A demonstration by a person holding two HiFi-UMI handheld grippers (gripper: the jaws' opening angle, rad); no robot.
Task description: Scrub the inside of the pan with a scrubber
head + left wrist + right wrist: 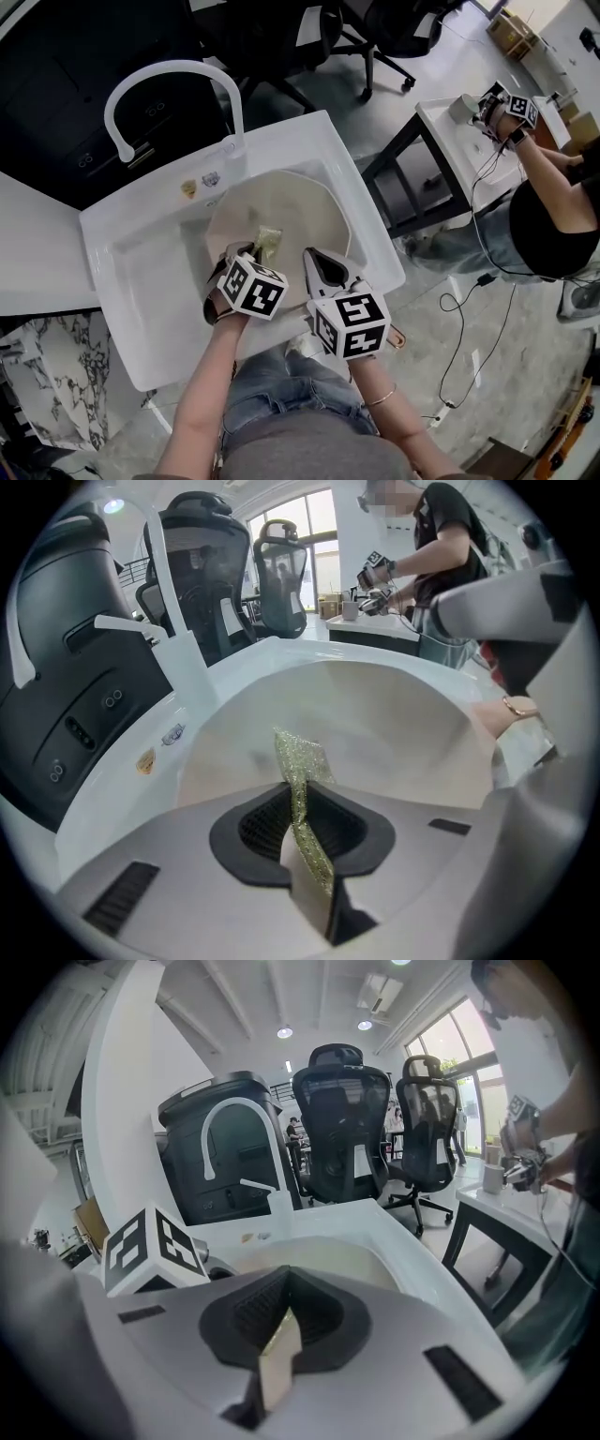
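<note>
A person's bare forearms reach down over a white rectangular plastic sink (150, 281), each hand working a grey two-jaw gripper topped with a black-and-white marker cube. The left gripper (244, 253) has its jaws pinched onto a thin, glittery yellow-green scrubber cloth (298, 772), which stands up between them, its free end folding forward over the inside wall of the round cream-coloured pan (305, 211). The pan sits tilted in the sink basin, its open face turned toward the person and its far edge leaning up near the back of the sink. The right gripper (324, 268), just beside the left one, hovers at the pan's near right rim with its jaws brought fully together, and nothing shows between them. Behind the pan, a white arched faucet (174, 67) rises from the sink's back edge, next to two small stickers (199, 184). Beyond it stand a dark cabinet (84, 75) and black mesh office chairs (342, 1129). To the far right, a second person in a black top (553, 211) works with another pair of grippers at a small white table (448, 141), with cables trailing on the grey floor.
</note>
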